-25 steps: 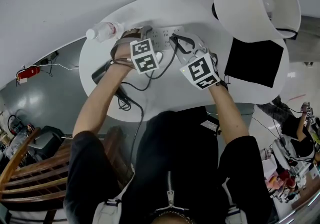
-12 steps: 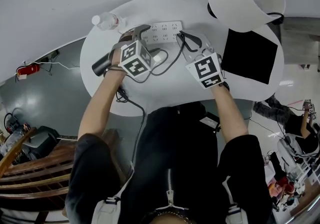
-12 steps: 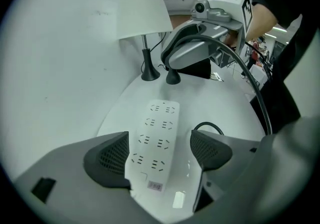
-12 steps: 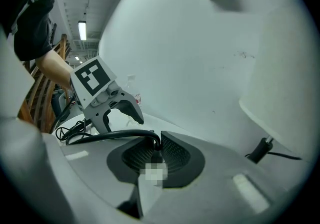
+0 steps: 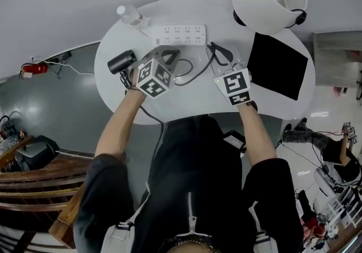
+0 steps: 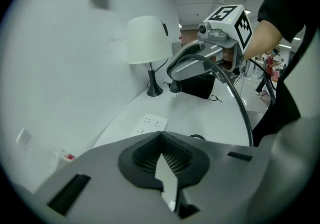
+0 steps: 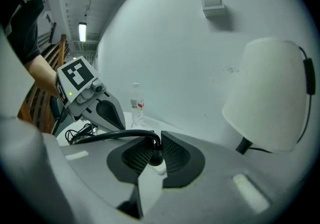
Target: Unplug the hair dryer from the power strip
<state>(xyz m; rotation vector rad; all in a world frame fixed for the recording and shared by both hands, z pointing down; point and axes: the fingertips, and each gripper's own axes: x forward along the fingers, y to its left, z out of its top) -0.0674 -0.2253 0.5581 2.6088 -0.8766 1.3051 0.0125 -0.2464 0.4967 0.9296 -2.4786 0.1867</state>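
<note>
nearest the person, the right gripper (image 7: 156, 154) has its jaws clamped narrow on the hair dryer's plug (image 7: 157, 164), and the black cord (image 7: 112, 137) arches away from it. a second ago this gripper was down at the power strip; now it has drawn back and up, and the plug has come with it. beside it is the left gripper (image 6: 161, 140), which stood wide at the strip's end a second ago, seemingly steadying it. it has lifted off, and its jaws are pressed together with nothing between them. farther out, the hair dryer (image 5: 121, 61) lies at the left of the white surface (image 5: 192, 102), its cord looping between the grippers. beyond, the power strip (image 5: 180, 35) lies alone near the far edge, apart from both grippers, with no cord that i can see running into it. i judge the unplugging done; only setting the plug down remains.
</note>
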